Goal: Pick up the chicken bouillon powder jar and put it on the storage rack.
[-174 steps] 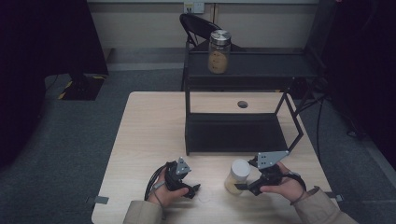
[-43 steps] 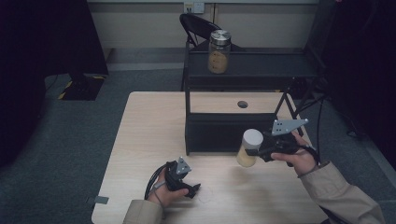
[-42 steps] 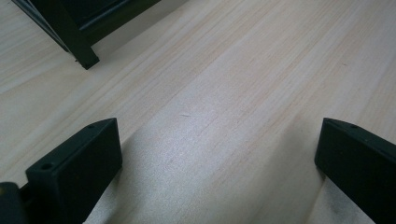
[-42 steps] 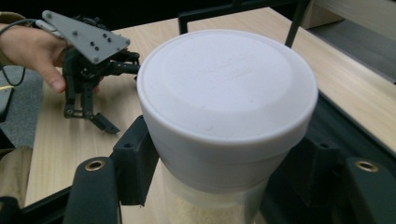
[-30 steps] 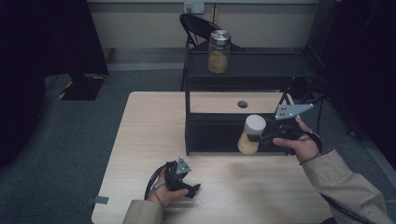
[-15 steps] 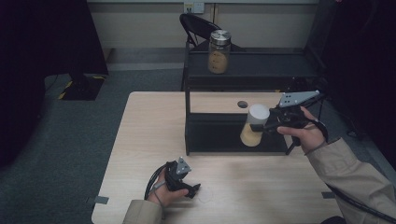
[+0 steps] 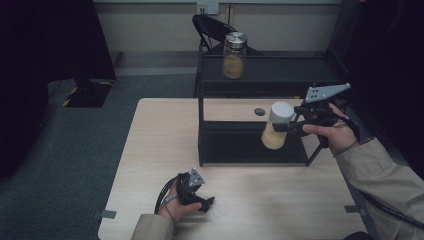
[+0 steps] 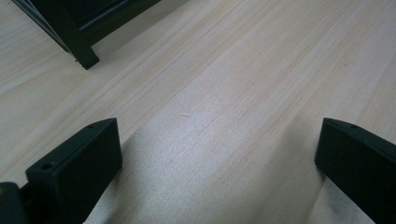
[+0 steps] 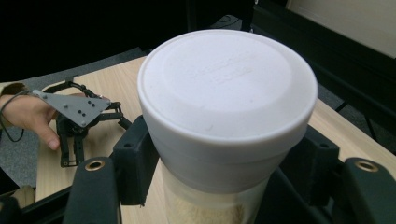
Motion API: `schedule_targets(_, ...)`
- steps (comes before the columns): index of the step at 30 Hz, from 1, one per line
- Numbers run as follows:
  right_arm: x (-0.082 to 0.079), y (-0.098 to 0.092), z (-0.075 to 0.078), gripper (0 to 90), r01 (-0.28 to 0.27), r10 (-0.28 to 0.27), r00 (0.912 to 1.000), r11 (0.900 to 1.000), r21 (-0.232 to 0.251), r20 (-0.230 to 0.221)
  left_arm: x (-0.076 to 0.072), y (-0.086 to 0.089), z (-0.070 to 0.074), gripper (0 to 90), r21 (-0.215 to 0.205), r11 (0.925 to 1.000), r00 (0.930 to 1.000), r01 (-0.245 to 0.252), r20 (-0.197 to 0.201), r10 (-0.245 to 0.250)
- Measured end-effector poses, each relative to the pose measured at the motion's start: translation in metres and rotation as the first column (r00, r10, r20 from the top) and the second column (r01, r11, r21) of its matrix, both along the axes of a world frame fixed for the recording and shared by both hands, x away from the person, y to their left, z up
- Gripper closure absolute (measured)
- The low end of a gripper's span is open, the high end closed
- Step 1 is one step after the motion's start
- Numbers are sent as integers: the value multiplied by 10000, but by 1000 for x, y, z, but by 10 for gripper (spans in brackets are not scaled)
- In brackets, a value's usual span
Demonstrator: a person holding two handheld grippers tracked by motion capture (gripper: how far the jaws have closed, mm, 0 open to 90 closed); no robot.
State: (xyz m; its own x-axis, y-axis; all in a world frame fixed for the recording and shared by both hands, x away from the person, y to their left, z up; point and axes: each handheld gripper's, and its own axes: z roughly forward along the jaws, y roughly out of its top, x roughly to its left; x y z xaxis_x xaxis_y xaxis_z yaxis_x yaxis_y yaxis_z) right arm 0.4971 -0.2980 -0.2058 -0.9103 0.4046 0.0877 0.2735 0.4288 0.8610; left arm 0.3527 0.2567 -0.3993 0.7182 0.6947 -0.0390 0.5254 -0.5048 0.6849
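My right gripper [image 7: 286,127] is shut on a white-lidded jar [image 7: 276,126] of pale powder and holds it in the air in front of the black shelf rack [image 7: 250,85], at the right. In the right gripper view the jar [image 9: 226,116] sits between both jaws, clamped just under its lid. A second jar [image 7: 234,55], with a metal lid, stands on the rack's top shelf. My left gripper [image 7: 206,202] rests low on the table [image 7: 160,145] near its front edge. The left gripper view has its jaws wide open over bare wood [image 8: 215,116].
The rack stands on the far half of the table, with a dark lower shelf [image 7: 235,145]. A small dark hole [image 7: 259,111] marks the tabletop behind it. A folding chair [image 7: 212,25] stands past the table. One rack foot [image 8: 86,58] lies ahead of the left gripper.
My right hand has lifted the white-lidded jar upward and a little farther back, from the rack's lower shelf level toward its top. The left gripper has stayed put.
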Motion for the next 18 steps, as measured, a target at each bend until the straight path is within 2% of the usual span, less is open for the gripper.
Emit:
schedule_targets(13,0,0,37,341,50,-50,9998,10000,18,171,0,0,0,1,0,10000,10000,-21,0,21)
schedule_targets(18,-1,0,46,341,62,-62,9997,10000,-3,253,0,0,0,1,1,10000,10000,-23,-2,23)
